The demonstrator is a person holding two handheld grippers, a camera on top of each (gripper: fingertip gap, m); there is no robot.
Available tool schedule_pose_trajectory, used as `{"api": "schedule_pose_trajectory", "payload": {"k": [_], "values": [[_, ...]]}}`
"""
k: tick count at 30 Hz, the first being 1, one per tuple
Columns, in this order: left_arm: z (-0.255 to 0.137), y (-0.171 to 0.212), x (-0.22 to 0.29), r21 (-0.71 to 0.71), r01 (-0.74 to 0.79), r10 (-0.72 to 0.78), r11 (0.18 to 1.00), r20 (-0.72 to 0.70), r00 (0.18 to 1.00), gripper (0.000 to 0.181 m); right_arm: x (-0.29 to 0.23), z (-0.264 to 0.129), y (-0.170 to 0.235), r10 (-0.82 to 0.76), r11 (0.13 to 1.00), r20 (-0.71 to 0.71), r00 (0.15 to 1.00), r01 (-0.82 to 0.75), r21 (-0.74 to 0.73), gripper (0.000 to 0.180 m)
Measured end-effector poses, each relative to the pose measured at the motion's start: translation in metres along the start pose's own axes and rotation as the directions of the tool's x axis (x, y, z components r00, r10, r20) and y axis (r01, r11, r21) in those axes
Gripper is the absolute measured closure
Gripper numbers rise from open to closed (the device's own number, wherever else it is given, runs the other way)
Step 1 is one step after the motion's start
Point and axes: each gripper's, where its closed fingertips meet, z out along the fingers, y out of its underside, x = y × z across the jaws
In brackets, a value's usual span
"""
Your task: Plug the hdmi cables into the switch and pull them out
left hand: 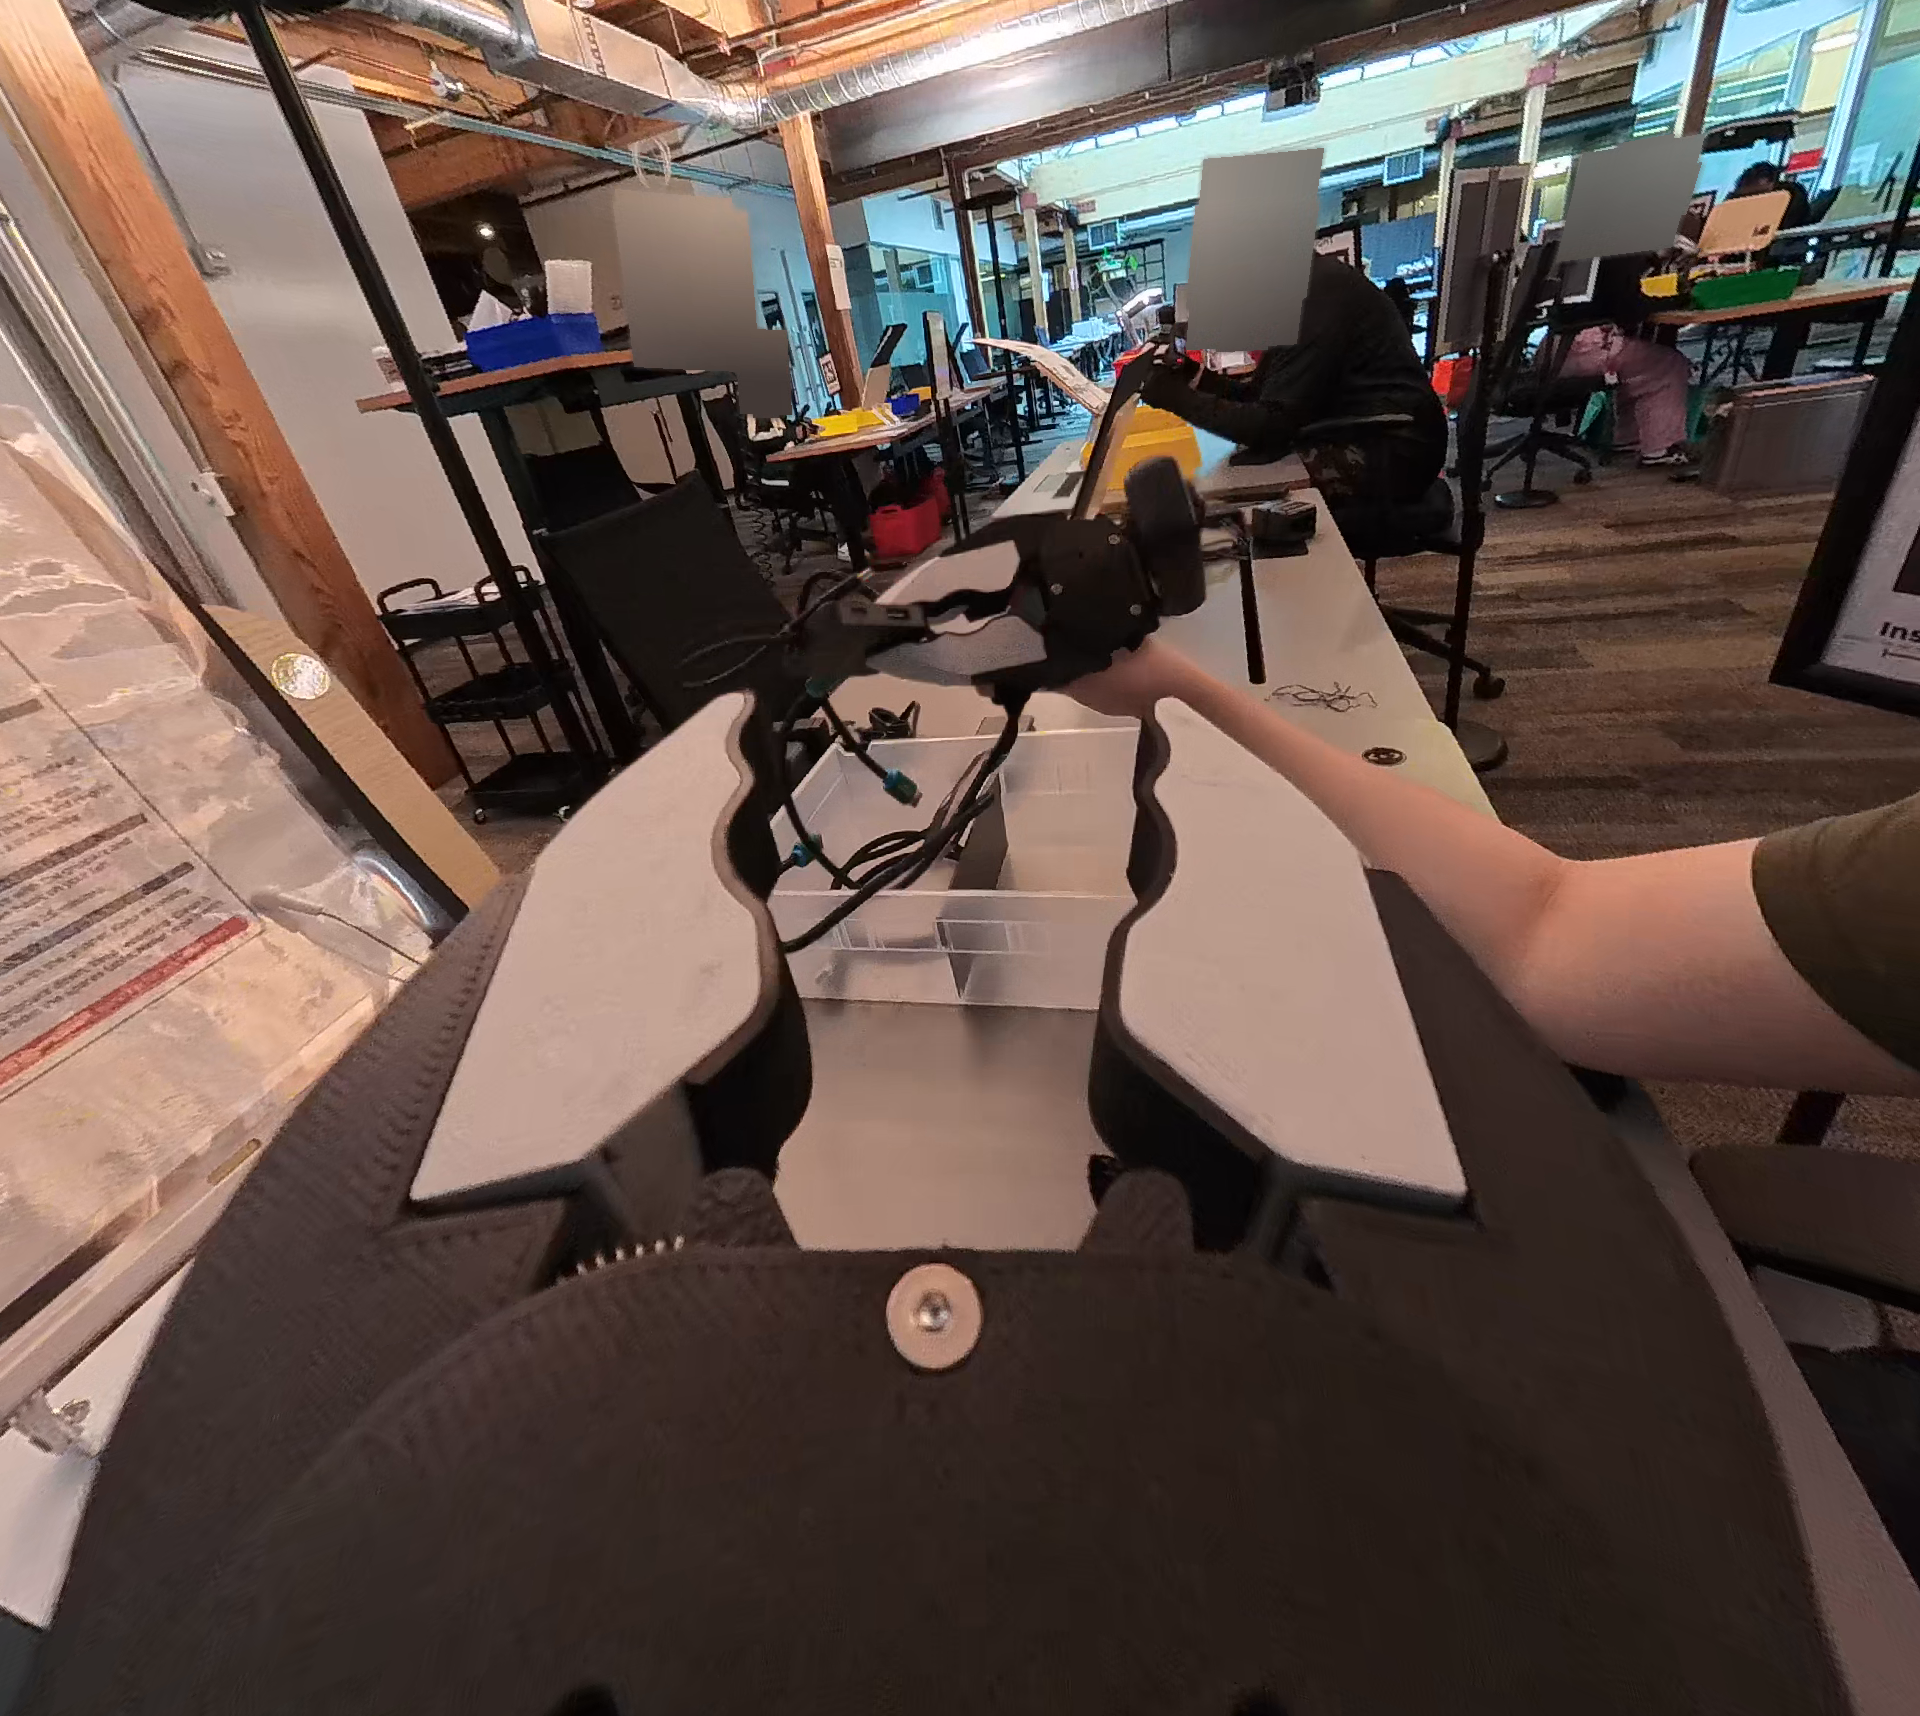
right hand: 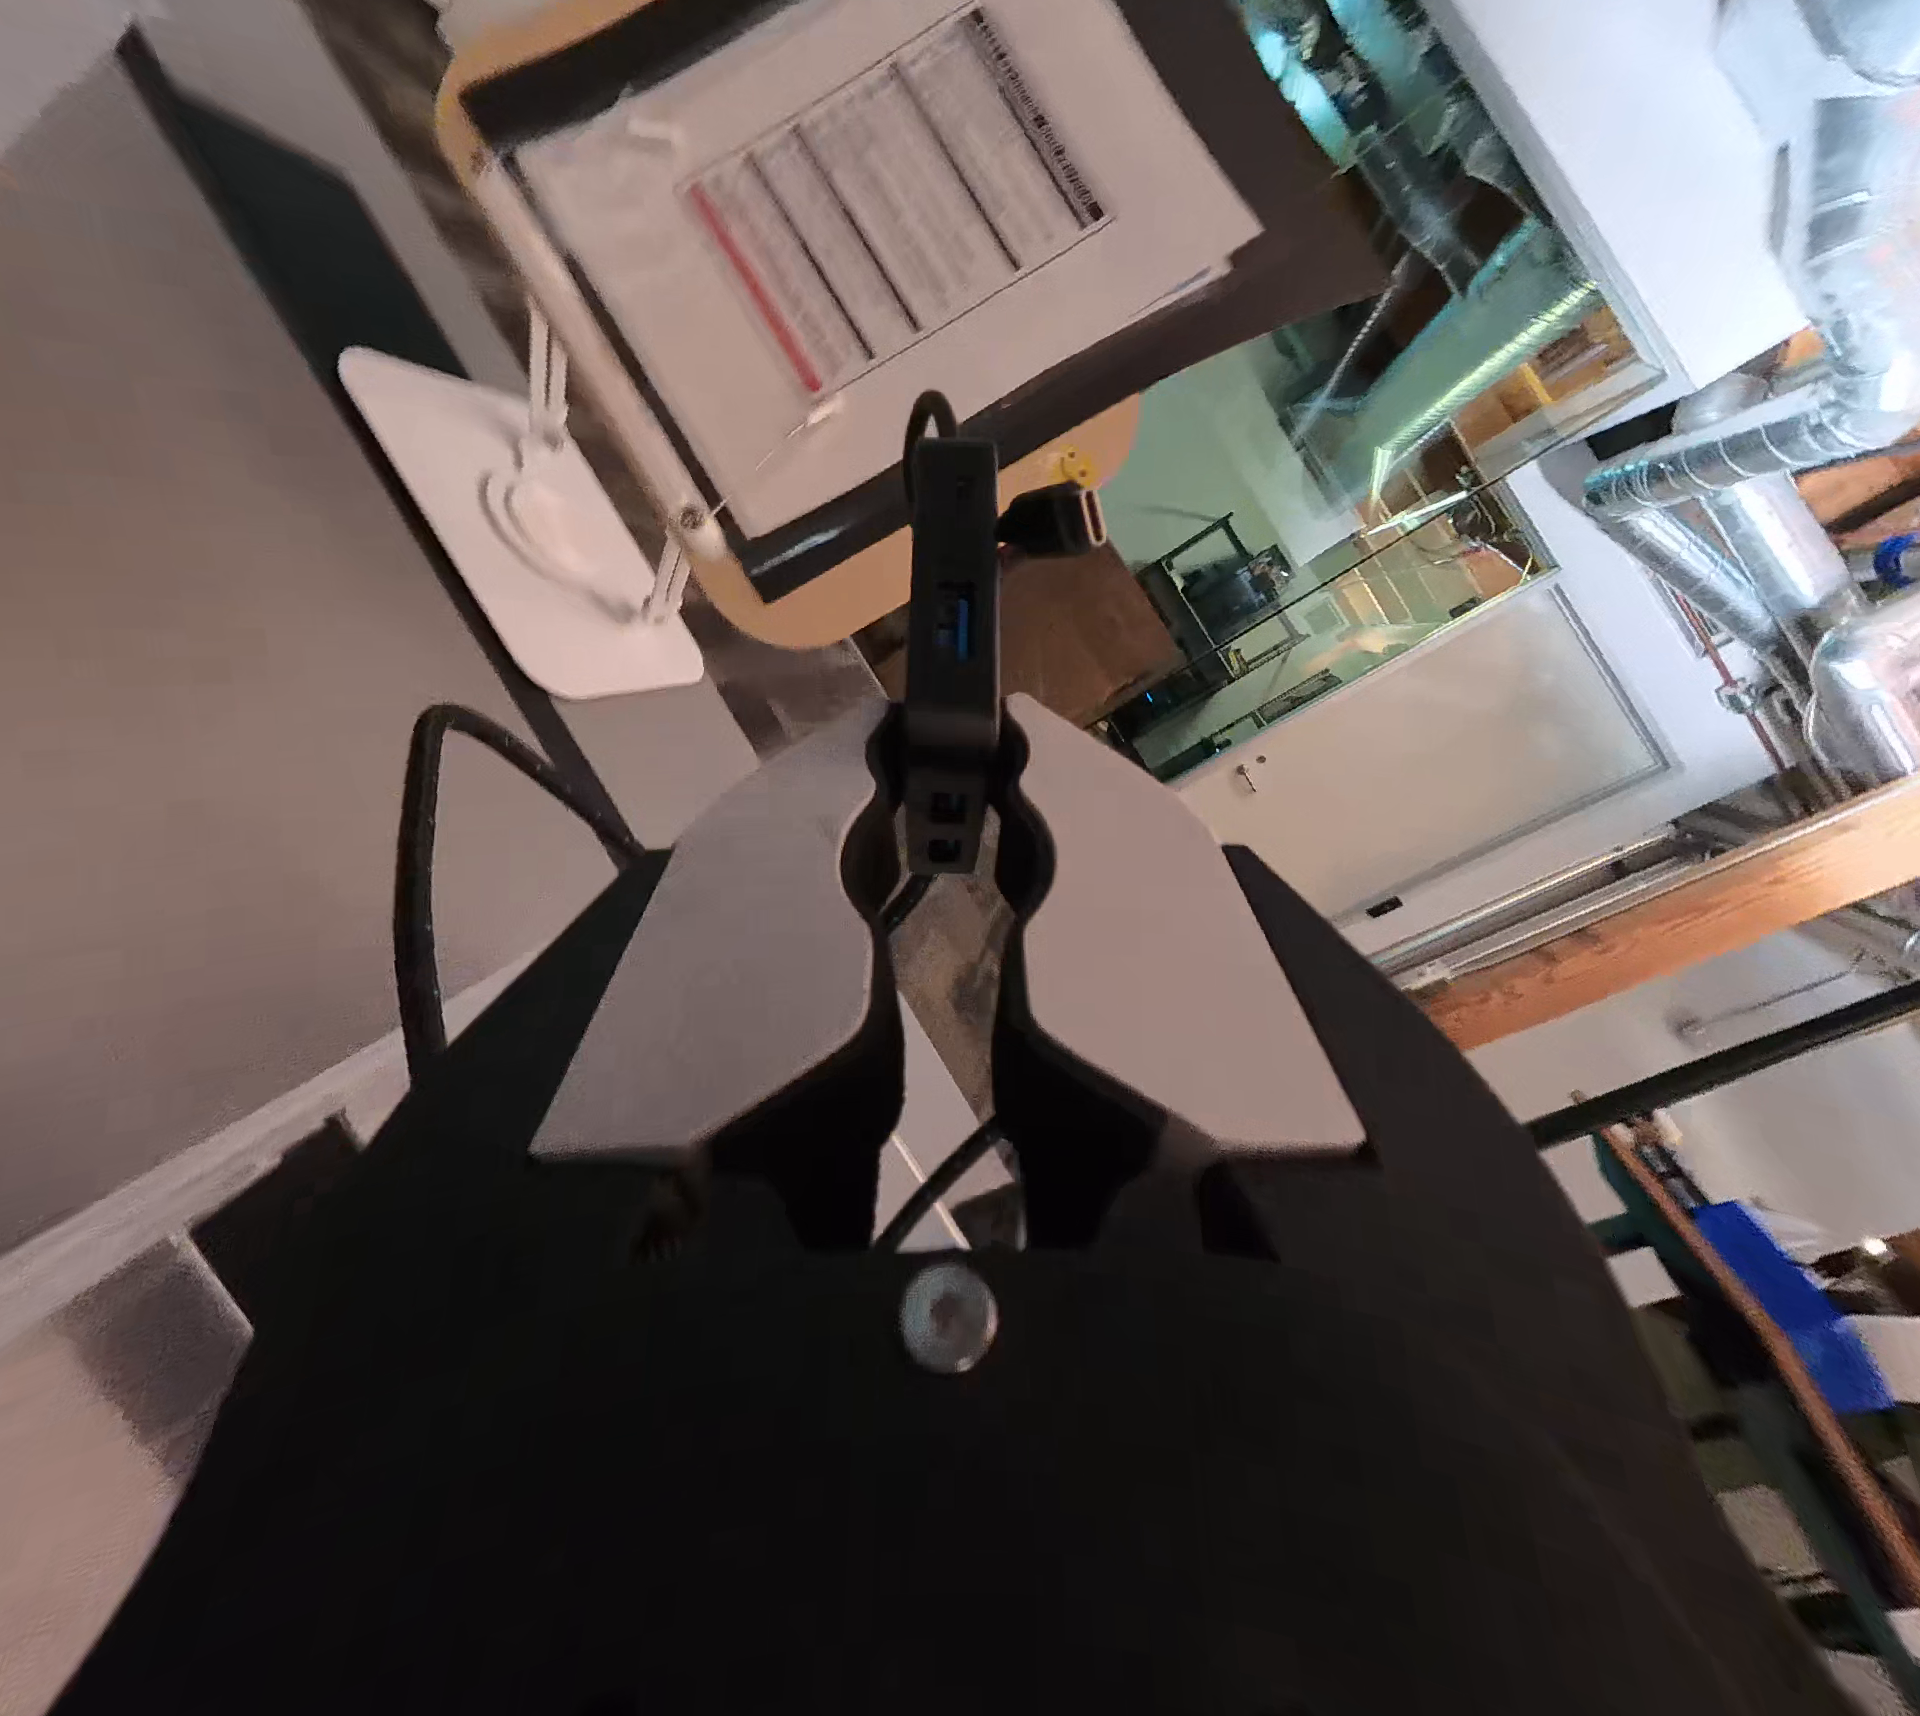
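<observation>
Clamping the slim black rectangular switch (right hand: 948, 627) near its rear end, your right gripper (right hand: 951, 736) holds it raised above the clear acrylic divided tray (left hand: 1039, 944). Black hdmi cables (left hand: 894, 845) hang from the switch into that tray on the pale grey table (left hand: 1330, 627). Your left gripper (left hand: 940, 793) hovers nearer you, fingers spread wide apart, gripping nothing.

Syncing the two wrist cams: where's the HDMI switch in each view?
Left wrist view: switch left of centre, held up above the clear tray by the right tool.
Right wrist view: switch centre, clamped between the tool's fingers.
Shared landmark: the framed sheet.
</observation>
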Motion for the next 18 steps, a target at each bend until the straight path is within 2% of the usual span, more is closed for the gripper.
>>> {"api": "schedule_pose_trajectory", "payload": {"k": [3, 5, 7, 9, 11, 12, 14, 15, 16, 18], "values": [[0.002, 0.002, 0.001, -0.011, 0.0, 0.0, 1.0, -0.005, 1.0, 0.116, -0.009, 0.004, 0.001, -0.122, 0.992, 0.02, 0.992, 0.122, -0.017, 0.165], [0.002, 0.002, 0.003, -0.014, 0.001, -0.001, 1.0, -0.013, 1.0, 0.116, -0.007, 0.005, 0.009, -0.148, 0.988, 0.002, 0.989, 0.147, -0.045, 0.165], [0.002, 0.003, 0.004, -0.021, 0.003, -0.003, 1.0, -0.018, 1.0, 0.116, -0.002, 0.006, 0.014, -0.002, 1.0, -0.006, 1.0, 0.002, -0.023, 0.165], [0.004, 0.005, 0.005, -0.029, 0.002, -0.002, 1.0, -0.021, 1.0, 0.116, -0.005, 0.01, 0.022, 0.274, 0.962, 0.075, 0.959, -0.274, -0.007, 0.165], [0.006, 0.008, 0.005, -0.04, 0.005, -0.006, 0.999, -0.025, 1.0, 0.116, -0.017, 0.015, 0.05, 0.492, 0.866, 0.136, 0.86, -0.469, -0.172, 0.165], [0.007, 0.009, 0.006, -0.047, 0.01, -0.011, 0.999, -0.026, 1.0, 0.116, -0.016, 0.016, 0.065, 0.559, 0.817, 0.091, 0.824, -0.529, -0.232, 0.165], [0.009, 0.013, 0.007, -0.062, 0.019, -0.021, 0.998, -0.033, 0.999, 0.116, -0.01, 0.016, 0.077, 0.704, 0.69, 0.018, 0.71, -0.678, -0.255, 0.165], [0.01, 0.015, 0.007, -0.07, 0.021, -0.024, 0.997, -0.037, 0.999, 0.115, -0.01, 0.014, 0.08, 0.758, 0.629, 0.008, 0.652, -0.729, -0.27, 0.165], [0.012, 0.016, 0.008, -0.076, 0.022, -0.025, 0.997, -0.04, 0.999, 0.115, -0.013, 0.011, 0.086, 0.774, 0.599, -0.005, 0.633, -0.735, -0.319, 0.165], [0.014, 0.02, 0.008, -0.089, 0.024, -0.028, 0.996, -0.041, 0.999, 0.115, -0.022, 0.0, 0.106, 0.742, 0.573, -0.059, 0.668, -0.677, -0.462, 0.165]]}}
